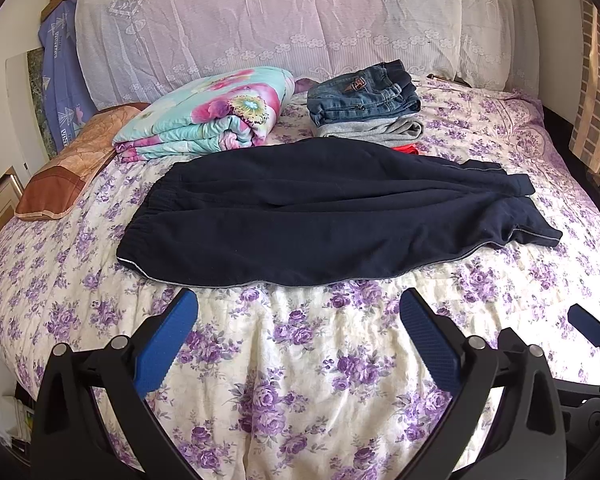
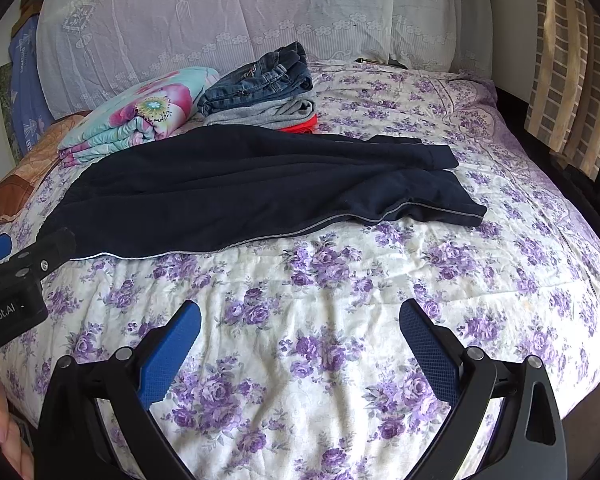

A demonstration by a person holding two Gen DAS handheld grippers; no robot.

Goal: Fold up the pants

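Observation:
Dark navy pants [image 1: 320, 216] lie across the flowered bedspread [image 1: 300, 360], folded lengthwise, waistband at the left, cuffs at the right. They show in the right wrist view [image 2: 240, 192] too. My left gripper [image 1: 298, 304] is open and empty, hovering just in front of the pants' near edge. My right gripper [image 2: 300, 312] is open and empty, above bare bedspread [image 2: 340, 300] in front of the pant legs. The right gripper's blue fingertip [image 1: 586, 322] shows at the far right of the left wrist view. The left gripper's body [image 2: 16, 280] shows at the left of the right wrist view.
Behind the pants lie a folded floral quilt [image 1: 212, 116], a stack of folded jeans [image 1: 364, 92] on grey clothes [image 1: 380, 130] with a red item [image 1: 406, 148] under them, and a brown pillow [image 1: 68, 164]. A lace-covered headboard [image 1: 300, 20] stands at the back. A curtain [image 2: 572, 72] hangs at the right.

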